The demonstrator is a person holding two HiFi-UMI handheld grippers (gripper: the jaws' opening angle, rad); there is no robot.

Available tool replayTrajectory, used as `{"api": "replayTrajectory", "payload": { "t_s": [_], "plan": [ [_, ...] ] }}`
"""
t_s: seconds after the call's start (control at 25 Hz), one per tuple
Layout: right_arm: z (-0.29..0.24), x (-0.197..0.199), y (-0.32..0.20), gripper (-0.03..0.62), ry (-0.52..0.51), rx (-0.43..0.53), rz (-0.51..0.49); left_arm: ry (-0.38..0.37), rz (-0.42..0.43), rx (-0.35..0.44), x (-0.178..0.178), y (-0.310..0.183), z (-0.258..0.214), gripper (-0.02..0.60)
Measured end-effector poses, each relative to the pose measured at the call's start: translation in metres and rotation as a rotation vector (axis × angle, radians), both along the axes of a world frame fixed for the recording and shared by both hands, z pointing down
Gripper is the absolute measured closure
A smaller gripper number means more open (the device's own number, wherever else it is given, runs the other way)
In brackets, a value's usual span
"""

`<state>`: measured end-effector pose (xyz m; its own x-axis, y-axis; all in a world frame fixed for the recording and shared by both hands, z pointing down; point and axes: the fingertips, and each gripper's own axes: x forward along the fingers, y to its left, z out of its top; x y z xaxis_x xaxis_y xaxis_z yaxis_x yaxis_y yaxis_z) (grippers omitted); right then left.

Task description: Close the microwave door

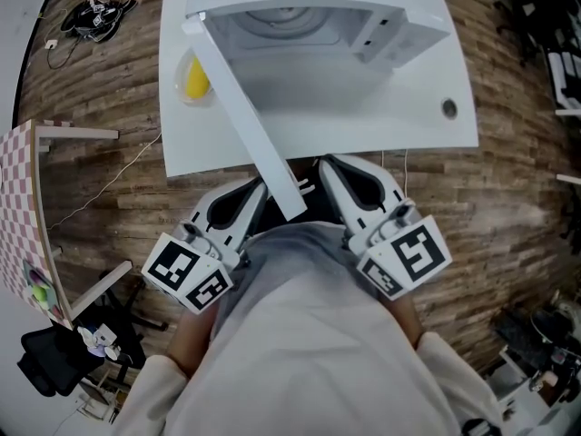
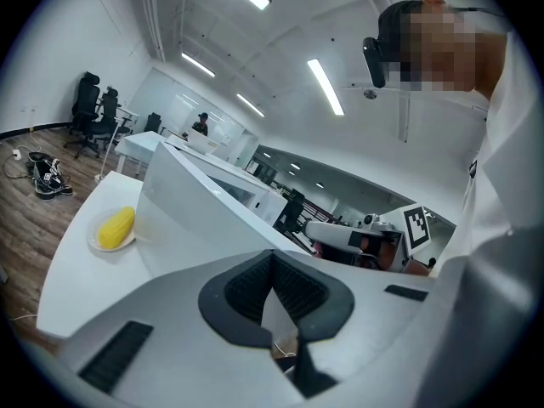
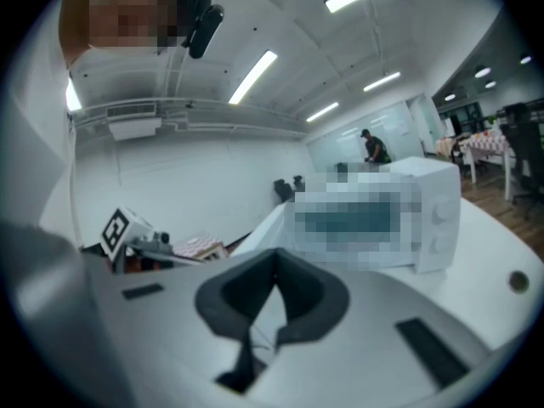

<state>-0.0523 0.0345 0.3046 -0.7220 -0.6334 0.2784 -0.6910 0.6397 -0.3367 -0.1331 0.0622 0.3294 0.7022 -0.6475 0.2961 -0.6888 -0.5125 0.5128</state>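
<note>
A white microwave [image 1: 309, 25] stands on the white table [image 1: 182, 143], its cavity exposed. Its door [image 1: 245, 116] swings out toward me, past the table's front edge. My left gripper [image 1: 257, 189] hangs just left of the door's outer end and my right gripper [image 1: 329, 166] just right of it, both low against my body. In the left gripper view the jaws [image 2: 285, 342] are shut and hold nothing, with the door [image 2: 183, 202] ahead. The right gripper [image 3: 255, 334] is shut too, and the microwave [image 3: 438, 219] lies beyond it to the right.
A yellow corn cob [image 1: 195, 78] lies on a plate left of the microwave, also visible as the corn [image 2: 116, 226] in the left gripper view. A cable hole [image 1: 448, 108] marks the table's right side. A checkered table [image 1: 18, 207] and a black chair [image 1: 54, 357] stand at my left.
</note>
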Motion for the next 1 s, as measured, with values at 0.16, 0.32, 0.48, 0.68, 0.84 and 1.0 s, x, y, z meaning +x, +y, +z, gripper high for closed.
{"api": "replayTrajectory", "payload": {
  "t_s": [0.16, 0.32, 0.48, 0.68, 0.84, 1.0],
  "plan": [
    [-0.001, 0.004, 0.000, 0.572, 0.000, -0.003, 0.011, 0.013, 0.009, -0.006, 0.002, 0.000, -0.001, 0.566],
    [-0.001, 0.008, -0.003, 0.572, 0.000, -0.005, 0.020, 0.015, 0.017, -0.009, 0.006, -0.004, -0.001, 0.566],
    [-0.001, 0.011, -0.004, 0.572, -0.001, -0.006, 0.025, 0.012, 0.026, -0.011, 0.010, -0.006, -0.001, 0.565],
    [0.000, 0.017, -0.007, 0.572, -0.001, -0.009, 0.036, 0.017, 0.039, -0.013, 0.016, -0.010, 0.000, 0.566],
    [0.001, 0.021, -0.009, 0.572, 0.000, -0.012, 0.045, 0.022, 0.049, -0.016, 0.020, -0.012, 0.000, 0.566],
    [0.002, 0.024, -0.012, 0.572, -0.002, -0.015, 0.055, 0.038, 0.058, -0.025, 0.024, -0.016, 0.001, 0.566]
  ]
}}
